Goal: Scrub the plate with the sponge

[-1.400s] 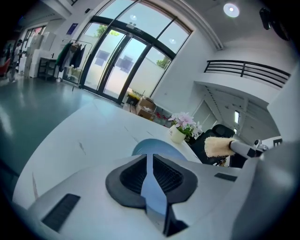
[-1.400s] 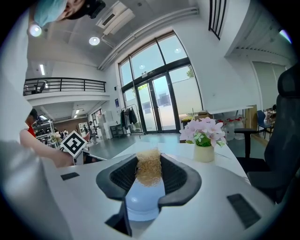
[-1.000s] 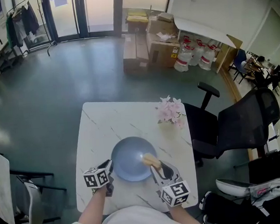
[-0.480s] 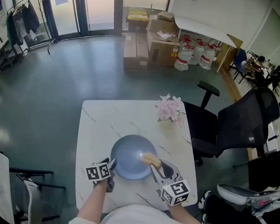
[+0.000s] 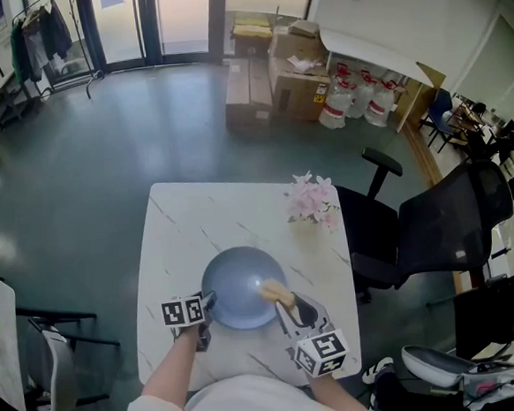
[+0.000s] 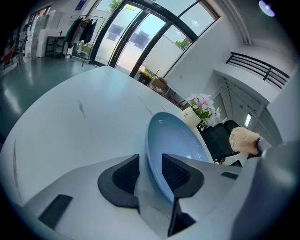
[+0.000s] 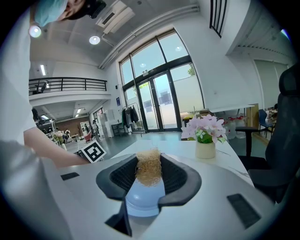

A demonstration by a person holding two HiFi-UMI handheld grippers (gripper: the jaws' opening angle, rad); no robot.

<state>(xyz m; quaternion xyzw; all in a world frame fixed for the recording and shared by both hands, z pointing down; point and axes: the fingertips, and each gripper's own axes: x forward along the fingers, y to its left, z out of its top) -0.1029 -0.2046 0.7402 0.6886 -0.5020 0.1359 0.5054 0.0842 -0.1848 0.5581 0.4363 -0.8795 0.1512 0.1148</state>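
Observation:
A blue plate point(image 5: 237, 286) lies on the white marble table point(image 5: 179, 224). My left gripper point(image 5: 209, 300) is at the plate's near-left rim. In the left gripper view the rim of the plate point(image 6: 176, 140) stands between the pads of the left gripper point(image 6: 150, 171); the jaws have just been closing a little and still show a gap. My right gripper point(image 5: 280, 298) is shut on a straw-coloured sponge point(image 5: 275, 291) held over the plate's right side. From the right gripper point(image 7: 149, 174) I see the sponge point(image 7: 148, 168) pinched between the pads above the plate point(image 7: 140, 199).
A small vase of pink flowers point(image 5: 313, 206) stands at the table's far right corner. A black office chair point(image 5: 436, 230) is close to the table's right edge. Cardboard boxes point(image 5: 274, 83) sit on the floor beyond.
My left gripper has shifted toward the plate's rim and its jaws now straddle it. The right gripper and sponge have stayed put.

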